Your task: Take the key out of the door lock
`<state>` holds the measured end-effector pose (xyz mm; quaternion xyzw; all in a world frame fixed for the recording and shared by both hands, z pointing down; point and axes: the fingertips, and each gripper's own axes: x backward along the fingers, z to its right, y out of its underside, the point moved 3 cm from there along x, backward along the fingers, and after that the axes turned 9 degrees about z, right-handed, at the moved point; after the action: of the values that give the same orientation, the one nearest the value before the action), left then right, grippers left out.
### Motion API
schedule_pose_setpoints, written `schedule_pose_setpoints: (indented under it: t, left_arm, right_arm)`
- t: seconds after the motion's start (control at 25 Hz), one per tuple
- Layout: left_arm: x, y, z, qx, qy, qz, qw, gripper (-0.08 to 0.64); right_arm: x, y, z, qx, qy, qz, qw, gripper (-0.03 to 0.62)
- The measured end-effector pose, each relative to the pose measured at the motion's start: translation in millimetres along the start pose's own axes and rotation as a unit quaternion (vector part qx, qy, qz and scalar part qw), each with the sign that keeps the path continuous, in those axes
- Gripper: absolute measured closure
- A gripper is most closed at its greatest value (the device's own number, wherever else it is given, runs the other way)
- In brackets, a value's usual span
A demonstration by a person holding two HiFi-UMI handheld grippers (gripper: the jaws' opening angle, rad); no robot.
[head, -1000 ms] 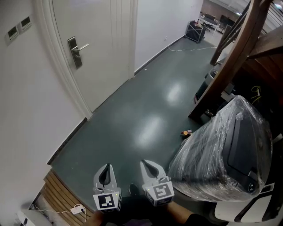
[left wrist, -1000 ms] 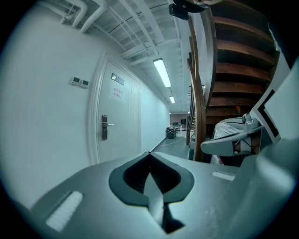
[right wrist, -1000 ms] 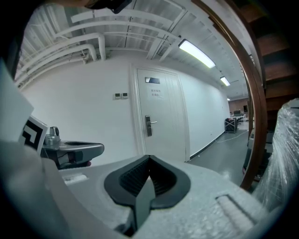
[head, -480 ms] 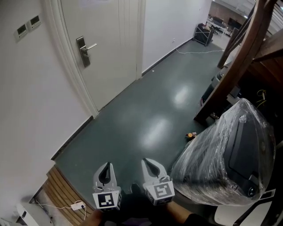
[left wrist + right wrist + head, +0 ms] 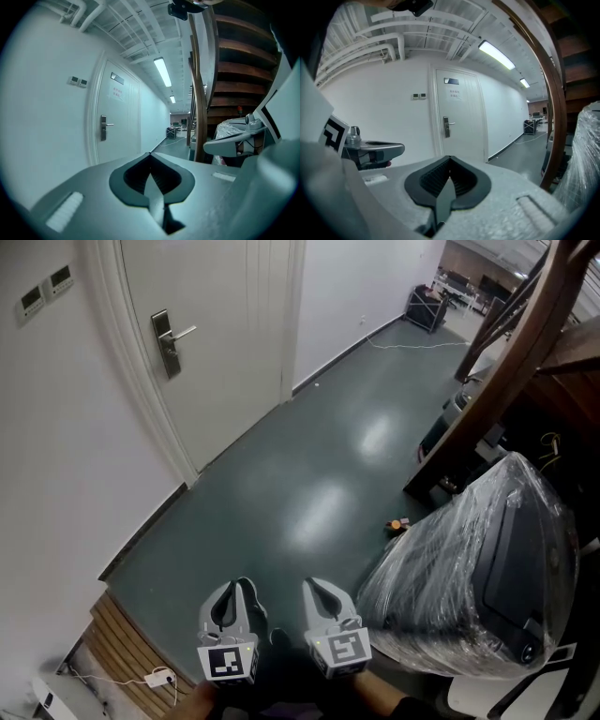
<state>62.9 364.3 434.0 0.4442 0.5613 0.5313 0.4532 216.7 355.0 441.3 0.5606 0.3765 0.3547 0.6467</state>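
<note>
Finding: the door lock point(image 5: 166, 343) sits in the upper left of the head view, on the white door point(image 5: 220, 352). Both grippers are at the bottom centre, well apart from it across the dark floor point(image 5: 309, 484).

The lock lies ahead of and left of the jaws. The left gripper point(image 5: 230, 591) is on the door's side and looks marginally nearer than the right gripper point(image 5: 315, 585).

The lock plate's long axis is upright. Its lever handle point(image 5: 184, 332) runs level and points toward frame right.

The lock shows at mid-left in the left gripper view point(image 5: 103, 128) and near centre in the right gripper view point(image 5: 446, 127).

Left gripper point(image 5: 150, 154): jaws together, nothing between them. Right gripper point(image 5: 450, 158): jaws together, empty.

The lock is a silver plate, small at this range. No key can be made out in any view.

Judgement: an approach toward the upper left is needed before any grasp.
</note>
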Motion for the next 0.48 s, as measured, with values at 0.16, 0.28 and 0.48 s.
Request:
schedule_pose_setpoints:
  t: [0.16, 0.28, 0.48]
  left_arm:
    - [-31.0, 7.5, -1.2, 0.001, 0.026, -0.003, 0.9996, 0.541]
    - [-55.9, 9.8, -12.0, 0.005, 0.036, -0.003, 0.9993, 0.541]
    - [-100.5, 6.3, -52.4, 0.016, 0.025, -0.009, 0.9995, 0.541]
  right_arm:
    - [-19.2, 6.4, 16.6, 0.004, 0.022, -0.009, 1.0, 0.6]
    - [-44.8, 1.3, 22.1, 0.002, 0.033, -0.015, 0.999, 0.6]
    - [-101.7, -4.3, 20.7, 0.005, 0.03, -0.022, 0.999, 0.6]
